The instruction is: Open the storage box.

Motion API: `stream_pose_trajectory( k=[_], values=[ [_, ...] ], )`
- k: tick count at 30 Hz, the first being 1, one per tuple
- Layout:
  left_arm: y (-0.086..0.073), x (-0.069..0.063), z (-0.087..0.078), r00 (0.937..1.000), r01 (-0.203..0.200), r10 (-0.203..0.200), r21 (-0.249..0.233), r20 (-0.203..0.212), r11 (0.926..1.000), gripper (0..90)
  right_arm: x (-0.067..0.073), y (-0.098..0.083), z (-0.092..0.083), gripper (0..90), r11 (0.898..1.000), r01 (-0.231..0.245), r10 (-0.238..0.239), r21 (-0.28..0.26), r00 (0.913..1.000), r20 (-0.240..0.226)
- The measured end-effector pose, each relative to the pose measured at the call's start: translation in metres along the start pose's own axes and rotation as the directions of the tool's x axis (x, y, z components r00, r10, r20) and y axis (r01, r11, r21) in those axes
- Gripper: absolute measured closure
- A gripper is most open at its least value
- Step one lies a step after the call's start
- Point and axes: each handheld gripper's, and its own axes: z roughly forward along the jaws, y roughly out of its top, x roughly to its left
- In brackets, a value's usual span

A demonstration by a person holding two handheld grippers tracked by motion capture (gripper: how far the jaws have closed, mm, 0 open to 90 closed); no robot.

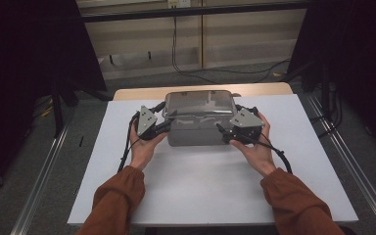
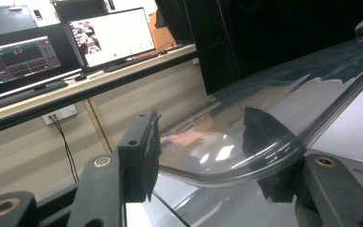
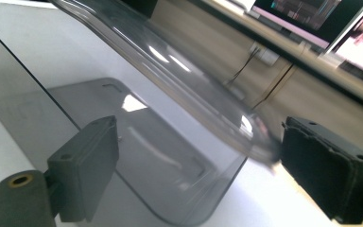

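Flanking grey box [image 1: 196,129]: left gripper [image 1: 162,125]; right gripper [image 1: 223,133], seemingly ungripped.

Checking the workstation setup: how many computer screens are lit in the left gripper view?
2. A dark monitor sits at the far left on the wooden shelf; a brighter laptop screen stands just to its right. Others may lie beyond the frame.

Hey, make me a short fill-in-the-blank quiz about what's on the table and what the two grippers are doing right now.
1. The grey plastic box sits on a ____ table.
2. The left gripper and the right gripper flank the box, one at each ____.
3. The box's lid is ____, so a jaw shows through it.
4. The person's sleeves are ____.

Missing words: white; side; clear; orange
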Motion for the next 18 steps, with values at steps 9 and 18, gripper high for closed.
stream_pose_trajectory(
  k=[9,18],
  values=[
    [0.0,0.001,0.0,1.0,0.009,-0.009,-0.007,-0.002,0.9999,46.9,-0.013,-0.009,0.002,1.1,0.988,-0.154,0.152,-0.024,0.9864,-0.061],
    [0.001,0.002,0.0,0.9997,0.021,-0.022,-0.015,-0.006,0.9997,46.9,-0.027,-0.013,0.004,19.1,0.98,-0.186,0.182,-0.07,0.9811,-0.066]
  ],
)
